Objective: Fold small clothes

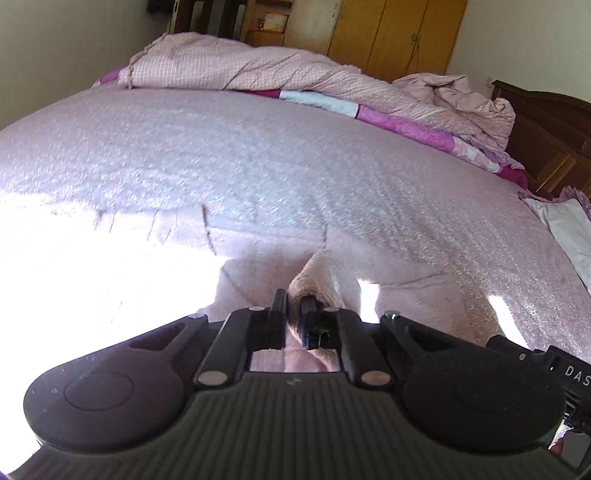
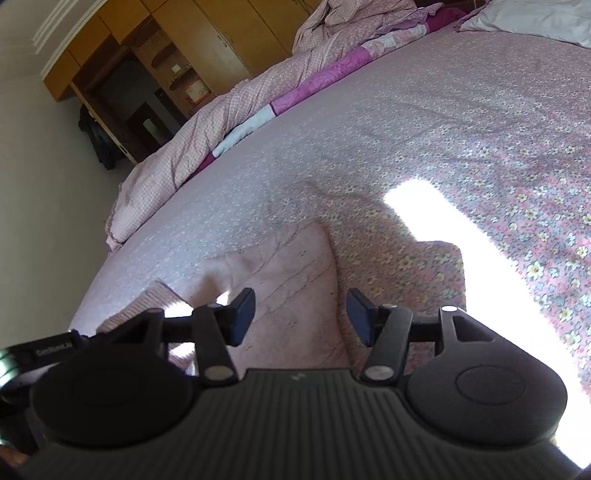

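Note:
A small pale pink garment lies on the floral bedsheet, partly washed out by sunlight. My left gripper is shut on a raised fold of this garment, which bunches up between the fingers. In the right wrist view the same garment lies flat under my right gripper, which is open and empty just above the cloth, its fingers straddling the garment's right edge.
A rumpled pink checked quilt lies along the far side of the bed. A white pillow is at the right. A wooden wardrobe and dark headboard stand behind. Bright sun patches cross the sheet.

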